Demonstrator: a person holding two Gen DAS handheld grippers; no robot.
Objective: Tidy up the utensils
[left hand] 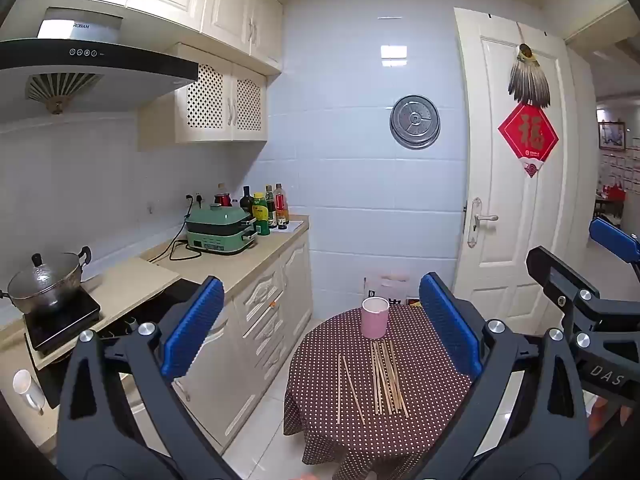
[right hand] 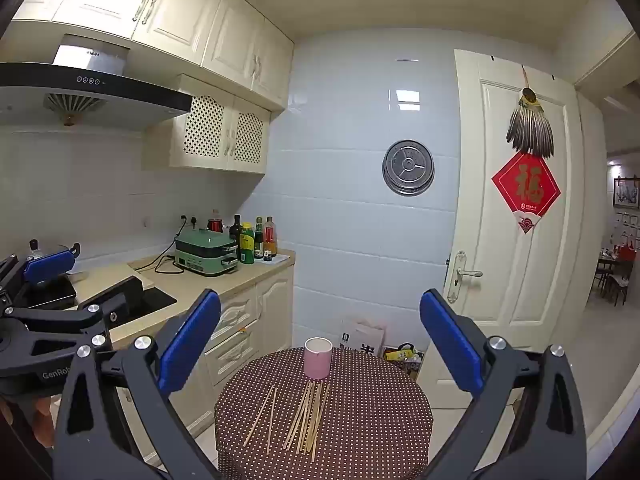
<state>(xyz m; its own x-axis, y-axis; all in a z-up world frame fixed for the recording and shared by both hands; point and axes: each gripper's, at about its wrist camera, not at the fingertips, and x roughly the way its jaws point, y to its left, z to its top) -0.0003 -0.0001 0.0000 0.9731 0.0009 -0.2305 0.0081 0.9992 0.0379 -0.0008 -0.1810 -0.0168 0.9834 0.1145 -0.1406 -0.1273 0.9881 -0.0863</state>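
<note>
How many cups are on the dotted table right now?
1. The pink cup stands upright at the far side of the round table, just beyond the loose chopsticks.

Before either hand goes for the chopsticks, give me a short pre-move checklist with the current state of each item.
1. Left tongs open and empty: ok.
2. Right tongs open and empty: ok.
3. Pink cup upright on the dotted tablecloth, opening facing up: ok.
4. Chopsticks lying flat in front of the cup, none in it yet: ok.
5. Two chopsticks lie apart from the main bunch, free to pick singly: ok.
6. Cup empty inside: cannot tell.
</note>
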